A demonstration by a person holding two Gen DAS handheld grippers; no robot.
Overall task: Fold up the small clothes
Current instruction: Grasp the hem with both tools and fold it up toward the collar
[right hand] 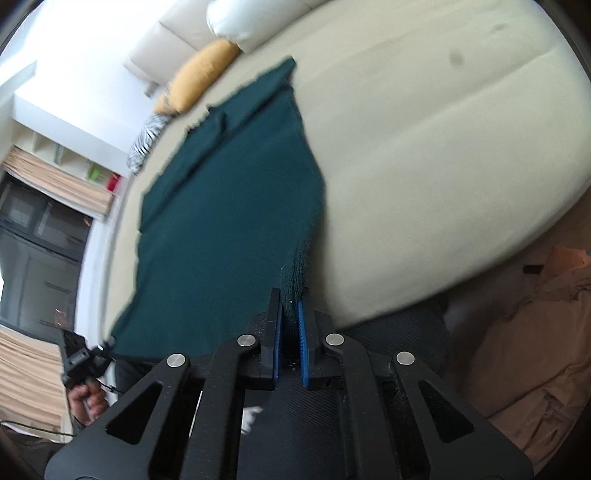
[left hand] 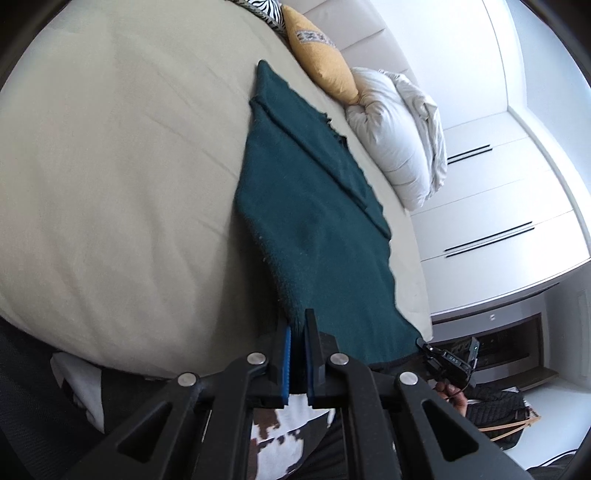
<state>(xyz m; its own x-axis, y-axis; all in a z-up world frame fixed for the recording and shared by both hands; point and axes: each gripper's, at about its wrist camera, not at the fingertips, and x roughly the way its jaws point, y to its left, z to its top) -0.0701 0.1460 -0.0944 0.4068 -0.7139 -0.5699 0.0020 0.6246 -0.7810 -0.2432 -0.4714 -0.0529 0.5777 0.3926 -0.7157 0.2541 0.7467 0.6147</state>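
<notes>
A dark teal knit garment (left hand: 314, 206) lies stretched over the beige bed (left hand: 110, 166), with a folded-over strip along its far side. My left gripper (left hand: 297, 325) is shut on the garment's near left corner. My right gripper (right hand: 290, 302) is shut on the garment's (right hand: 229, 206) near right corner, the fabric bunched between the blue pads (right hand: 302, 332). Both hold the near edge lifted at the bed's (right hand: 424, 147) front edge. The right gripper also shows in the left wrist view (left hand: 424, 345), and the left gripper in the right wrist view (right hand: 105, 347).
A yellow cushion (left hand: 321, 62), a zebra-print cushion (left hand: 262, 11) and a white bundled duvet (left hand: 399, 133) lie at the bed's head. White drawers (left hand: 498, 221) stand beside the bed. A brown bag (right hand: 535, 350) sits on the floor at the right.
</notes>
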